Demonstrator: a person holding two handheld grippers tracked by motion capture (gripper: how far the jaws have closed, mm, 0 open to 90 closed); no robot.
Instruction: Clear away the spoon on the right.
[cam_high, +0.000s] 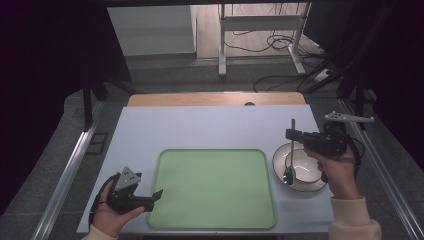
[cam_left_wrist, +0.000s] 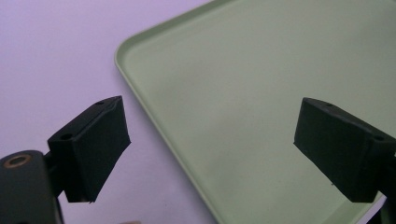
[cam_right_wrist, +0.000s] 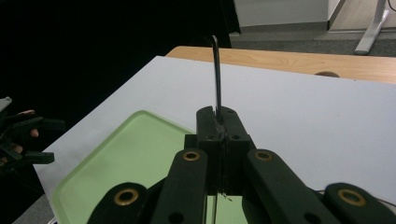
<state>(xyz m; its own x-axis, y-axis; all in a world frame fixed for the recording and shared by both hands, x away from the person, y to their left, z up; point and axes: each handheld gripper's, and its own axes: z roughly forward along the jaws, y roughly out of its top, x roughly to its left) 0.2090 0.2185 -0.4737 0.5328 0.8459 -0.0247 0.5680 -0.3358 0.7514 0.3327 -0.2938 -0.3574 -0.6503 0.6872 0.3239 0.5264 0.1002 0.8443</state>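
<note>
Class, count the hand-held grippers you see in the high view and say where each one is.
2. The left hand-held gripper is at the green tray's near-left corner; the right hand-held gripper holds a spoon over the bowl.

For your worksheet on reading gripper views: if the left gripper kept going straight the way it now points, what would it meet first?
Most likely the green tray: the open left gripper looks down along its near corner, though depth is hard to judge.
</note>
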